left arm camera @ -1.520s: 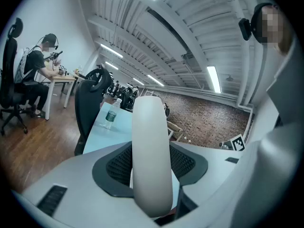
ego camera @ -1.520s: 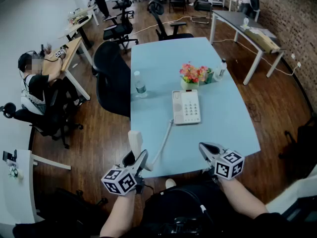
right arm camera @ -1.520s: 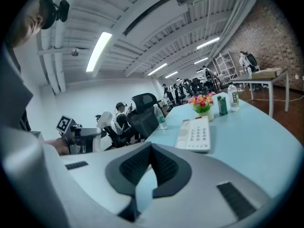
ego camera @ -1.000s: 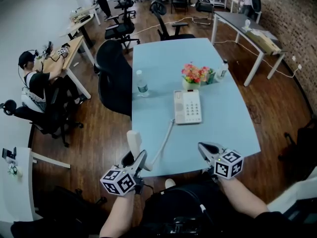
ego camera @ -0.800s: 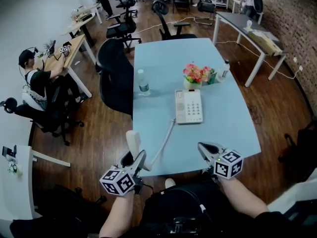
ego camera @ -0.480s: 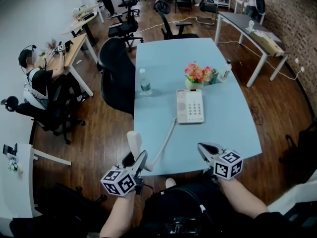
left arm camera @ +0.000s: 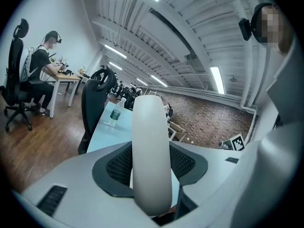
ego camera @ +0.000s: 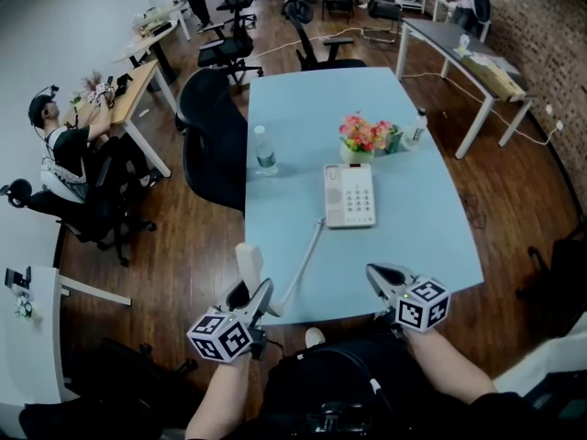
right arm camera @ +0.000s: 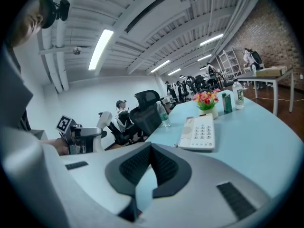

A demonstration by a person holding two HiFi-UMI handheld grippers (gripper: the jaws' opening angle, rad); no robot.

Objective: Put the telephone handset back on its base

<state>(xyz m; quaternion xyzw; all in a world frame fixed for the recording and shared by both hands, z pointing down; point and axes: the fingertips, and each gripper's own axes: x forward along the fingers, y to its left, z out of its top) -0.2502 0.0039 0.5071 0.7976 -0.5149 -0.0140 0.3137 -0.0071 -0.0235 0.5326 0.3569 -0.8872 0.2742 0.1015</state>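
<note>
The handset (ego camera: 249, 260) is clamped in the left gripper (ego camera: 254, 293), well apart from the base (ego camera: 349, 195) at one o'clock. The right gripper (ego camera: 379, 274) is closed, empty. Replacement is judged not yet done.

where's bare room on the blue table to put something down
Bare: the far end of the table beyond the flowers and water bottle; the strip right of the phone base; the near right corner. Crowded: the flower cluster, and the cord crossing near left.
</note>
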